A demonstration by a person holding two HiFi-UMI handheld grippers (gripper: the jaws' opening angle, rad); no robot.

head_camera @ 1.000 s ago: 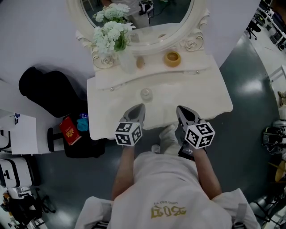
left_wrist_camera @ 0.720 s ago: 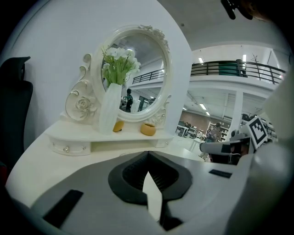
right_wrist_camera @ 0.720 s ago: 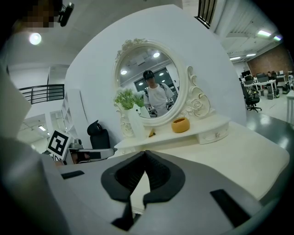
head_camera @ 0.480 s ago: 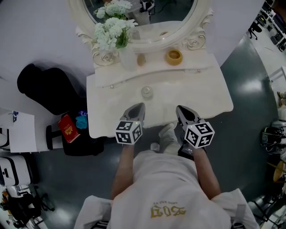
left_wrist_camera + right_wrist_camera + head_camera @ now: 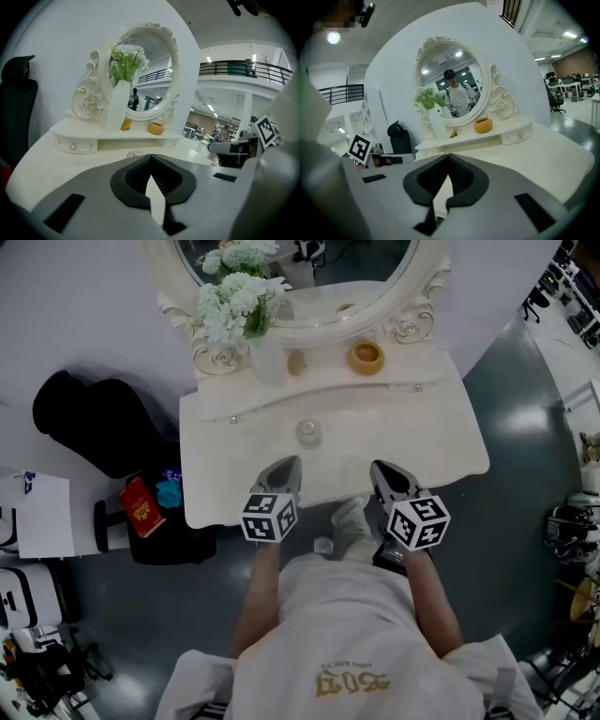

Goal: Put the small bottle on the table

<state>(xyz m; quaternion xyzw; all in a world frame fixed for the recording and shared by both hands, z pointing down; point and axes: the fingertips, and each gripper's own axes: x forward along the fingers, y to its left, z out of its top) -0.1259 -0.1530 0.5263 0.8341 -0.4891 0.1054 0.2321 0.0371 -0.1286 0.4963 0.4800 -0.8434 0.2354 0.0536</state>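
A glossy white dressing table [image 5: 422, 442] carries a carved oval mirror [image 5: 319, 282] along its back edge. On the shelf there stand a ribbed vase [image 5: 267, 364] of white flowers and an amber bowl [image 5: 366, 357]. The clear small bottle [image 5: 307, 433] stands mid-tabletop, unobstructed. At the front edge, left gripper [image 5: 291, 465] and right gripper [image 5: 380, 468] have their jaws together, empty.

One white table [image 5: 412, 427]; one round mirror [image 5: 300, 268]; one vase [image 5: 269, 362] of white flowers; one yellow bowl [image 5: 366, 357]; one small bottle [image 5: 307, 433]; two grippers, the left gripper [image 5: 289, 466] and the right gripper [image 5: 382, 469]; one black chair [image 5: 94, 432]; one red box [image 5: 141, 507].
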